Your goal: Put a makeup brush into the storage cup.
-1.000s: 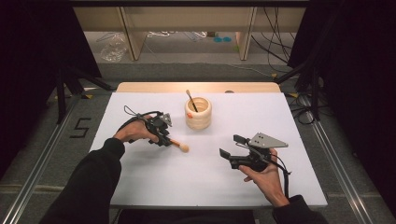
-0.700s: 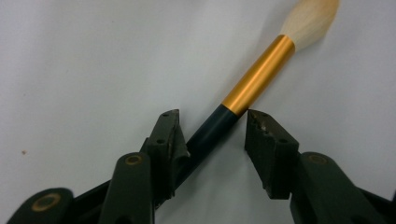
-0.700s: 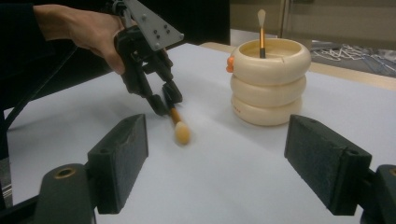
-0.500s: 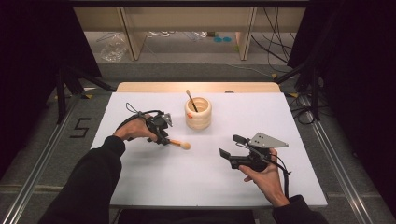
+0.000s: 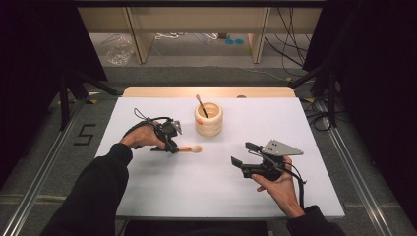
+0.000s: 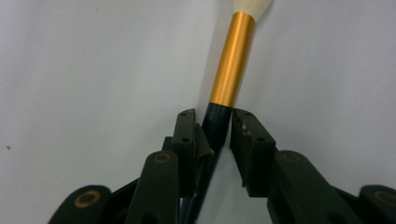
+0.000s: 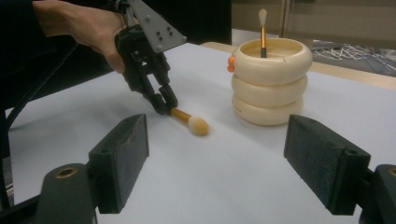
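A make-up brush [image 5: 191,148] with a gold ferrule and pale tip lies on the white table [image 5: 206,196]. My left gripper [image 5: 173,147] points down at its dark handle. In the left gripper view the jaws have just been closing, and the left gripper [image 6: 217,128] now pinches the dark handle below the brush's gold ferrule [image 6: 232,60]. My right gripper [image 5: 243,153] is held open above the table at the right, with nothing between its pads [image 7: 121,158]. From there I see the left gripper [image 7: 163,106] on the brush [image 7: 189,120].
A cream ringed holder [image 5: 208,119] stands at the table's middle back with a second brush [image 5: 200,104] upright in it; the right gripper view shows the holder [image 7: 271,84] and that brush [image 7: 263,32]. Cables trail off the table's right side.
The left jaws have drawn in around the brush handle, and the brush tip has shifted slightly. Both hands kept their places.
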The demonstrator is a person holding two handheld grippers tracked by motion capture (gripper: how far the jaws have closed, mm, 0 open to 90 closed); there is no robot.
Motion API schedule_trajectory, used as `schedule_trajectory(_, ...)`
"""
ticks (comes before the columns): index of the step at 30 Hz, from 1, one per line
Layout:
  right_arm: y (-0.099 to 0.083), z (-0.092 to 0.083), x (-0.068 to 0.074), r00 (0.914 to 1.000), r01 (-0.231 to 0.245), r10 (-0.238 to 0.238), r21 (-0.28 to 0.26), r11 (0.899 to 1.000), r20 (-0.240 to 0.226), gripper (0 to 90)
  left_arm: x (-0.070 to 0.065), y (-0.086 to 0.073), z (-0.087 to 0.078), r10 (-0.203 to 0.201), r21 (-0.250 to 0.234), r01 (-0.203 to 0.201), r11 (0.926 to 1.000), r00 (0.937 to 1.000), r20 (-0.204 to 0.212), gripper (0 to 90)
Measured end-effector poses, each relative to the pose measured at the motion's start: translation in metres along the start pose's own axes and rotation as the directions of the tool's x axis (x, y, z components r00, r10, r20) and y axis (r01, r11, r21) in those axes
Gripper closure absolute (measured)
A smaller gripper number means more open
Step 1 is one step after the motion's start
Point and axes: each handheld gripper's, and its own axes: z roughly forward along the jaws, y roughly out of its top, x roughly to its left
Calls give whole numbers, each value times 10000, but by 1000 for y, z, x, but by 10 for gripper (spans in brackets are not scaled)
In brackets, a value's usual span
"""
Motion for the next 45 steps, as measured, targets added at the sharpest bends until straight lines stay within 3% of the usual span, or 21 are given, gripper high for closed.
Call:
schedule_trajectory(1,0,0,-1,9997,242,-241,-107,9996,93,232,0,0,0,-60,47,60,10000,10000,12,725)
schedule_trajectory(15,0,0,0,9999,96,-96,-33,9999,36,234,-3,11,0,-264,987,268,9948,9996,-62,772)
schedule_trajectory(26,0,0,-1,9998,215,-215,-98,9997,34,235,-5,13,0,-489,1305,502,9902,9987,-127,787)
schedule_trajectory(34,0,1,-2,9998,204,-205,-198,9996,-35,236,-6,12,-2,-434,1325,452,9901,9989,-168,788)
schedule_trajectory(45,0,0,-2,9997,226,-225,-70,9997,37,236,-10,14,-14,-655,810,677,9944,9974,-288,788)
